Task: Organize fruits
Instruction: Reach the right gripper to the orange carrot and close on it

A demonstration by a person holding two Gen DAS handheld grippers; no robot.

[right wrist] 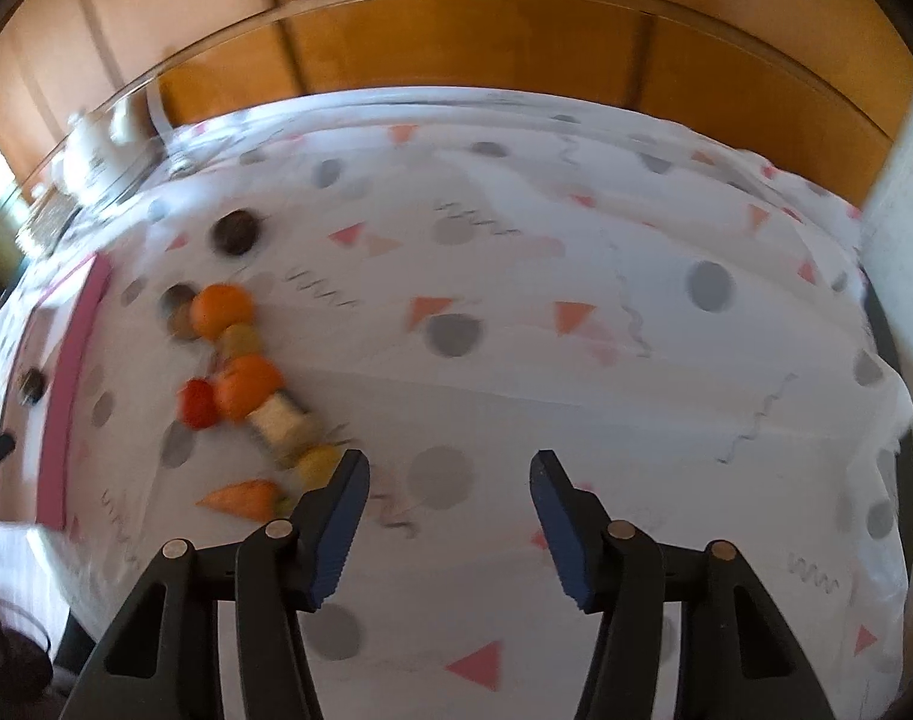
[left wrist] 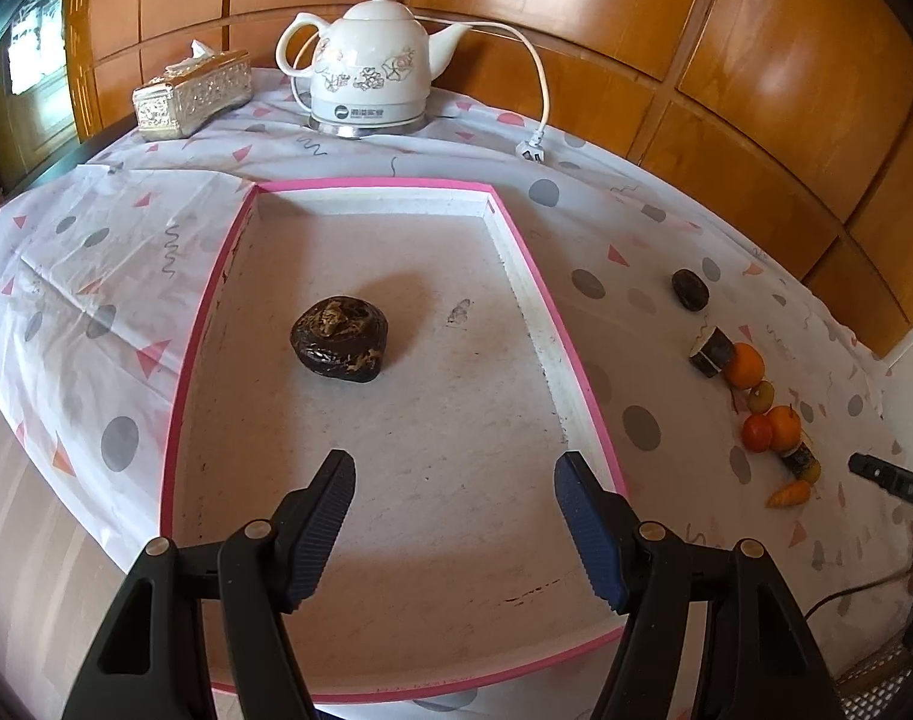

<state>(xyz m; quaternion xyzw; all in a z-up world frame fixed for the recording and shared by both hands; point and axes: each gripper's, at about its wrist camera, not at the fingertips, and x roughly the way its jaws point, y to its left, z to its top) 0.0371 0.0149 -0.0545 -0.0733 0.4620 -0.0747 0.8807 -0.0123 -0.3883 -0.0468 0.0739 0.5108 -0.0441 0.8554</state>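
Left wrist view: left gripper (left wrist: pixel 455 525) jaws apart, empty, over pink-rimmed tray (left wrist: pixel 183 372) holding one dark fruit (left wrist: pixel 340 339). Right gripper (right wrist: pixel 449 521) jaws apart, empty, near fruit row (right wrist: pixel 240 384) on tablecloth (right wrist: pixel 576 360); next, pick one.

White floral kettle (left wrist: pixel 369 69), its cord and plug (left wrist: pixel 531 150), and glittery tissue box (left wrist: pixel 192 93) on patterned tablecloth (left wrist: pixel 96 252)

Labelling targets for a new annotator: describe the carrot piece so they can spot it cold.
Start at the pink-rimmed tray on the patterned tablecloth; a line of small fruits lies on the cloth along the tray's long side, away from the white kettle. The carrot is at the near end of that line, furthest from the kettle. It is the only tapered, pointed orange piece; the other orange pieces are round.
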